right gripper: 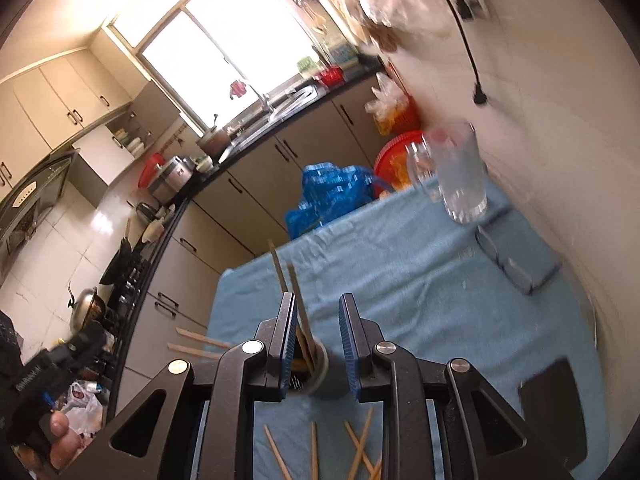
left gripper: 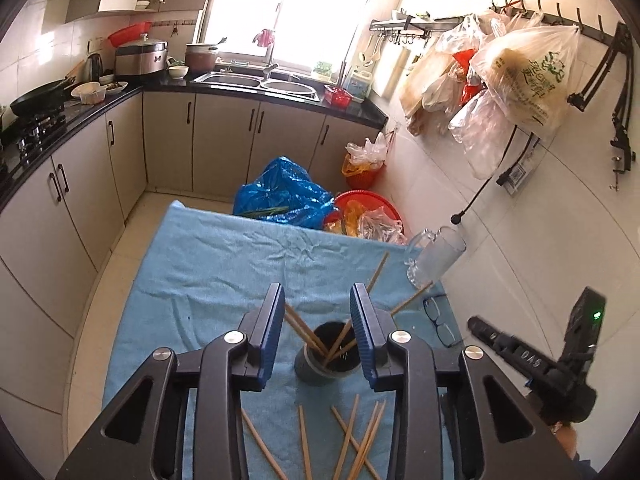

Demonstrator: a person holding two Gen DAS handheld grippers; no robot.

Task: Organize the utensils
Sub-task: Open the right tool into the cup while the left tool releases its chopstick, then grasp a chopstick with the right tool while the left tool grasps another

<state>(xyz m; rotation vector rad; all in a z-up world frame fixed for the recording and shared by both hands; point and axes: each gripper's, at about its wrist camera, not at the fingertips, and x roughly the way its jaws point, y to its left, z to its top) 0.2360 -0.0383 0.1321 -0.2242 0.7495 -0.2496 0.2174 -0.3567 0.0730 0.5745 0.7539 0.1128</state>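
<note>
A dark round holder (left gripper: 328, 360) stands on the blue cloth (left gripper: 208, 264) with several wooden chopsticks (left gripper: 376, 272) leaning out of it. More loose chopsticks (left gripper: 352, 440) lie on the cloth in front of it. My left gripper (left gripper: 318, 300) is open and empty, its fingers either side of the holder and above it. In the right wrist view the holder (right gripper: 318, 368) sits between my open right gripper (right gripper: 318, 308) fingers, with chopsticks (right gripper: 280, 268) standing up by the left finger. Loose chopsticks (right gripper: 360, 444) lie below.
A glass mug (left gripper: 434, 258) and black glasses (left gripper: 438, 320) sit at the cloth's right side by the white wall. A blue bag (left gripper: 280, 196) and red basins (left gripper: 368, 208) stand beyond the table's far edge. Kitchen counters run left and back.
</note>
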